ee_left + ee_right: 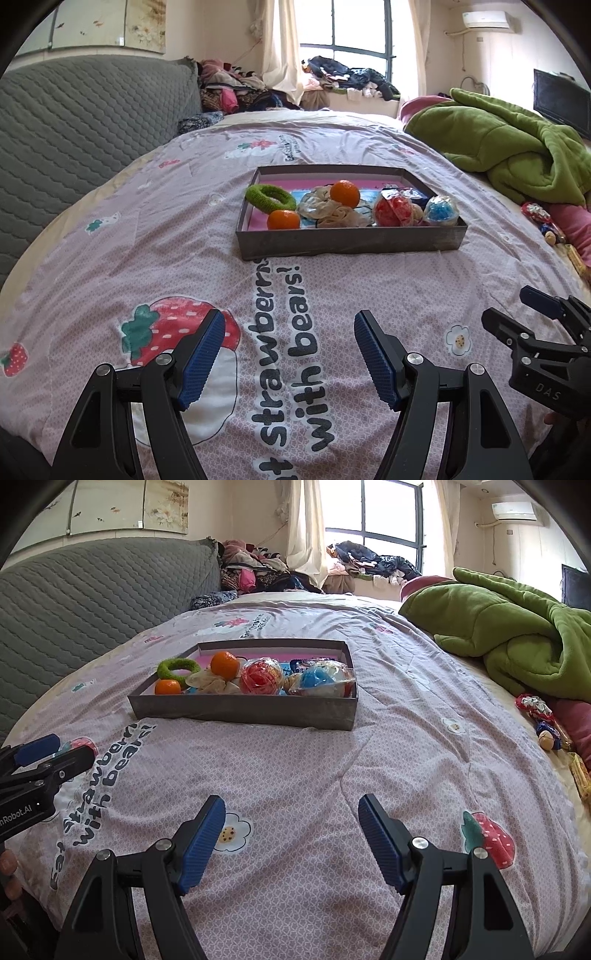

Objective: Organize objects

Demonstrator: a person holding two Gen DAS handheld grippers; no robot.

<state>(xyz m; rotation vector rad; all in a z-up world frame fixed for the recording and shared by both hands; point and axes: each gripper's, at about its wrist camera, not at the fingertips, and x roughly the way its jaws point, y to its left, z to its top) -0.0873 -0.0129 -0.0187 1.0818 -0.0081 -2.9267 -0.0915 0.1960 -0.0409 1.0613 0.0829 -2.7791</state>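
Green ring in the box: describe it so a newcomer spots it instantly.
On the pink strawberry-print bedspread sits a shallow grey box. At its far-left corner lies the fuzzy green ring, draped over the left wall, just behind the smaller orange. It is the only green thing in the box, and the only one with a hole.

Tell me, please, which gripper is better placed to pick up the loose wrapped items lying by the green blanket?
Probably the right gripper. It is open and empty, and the loose wrapped items lie on its side of the bed, beside the green blanket. The left gripper, also open, faces the grey box.
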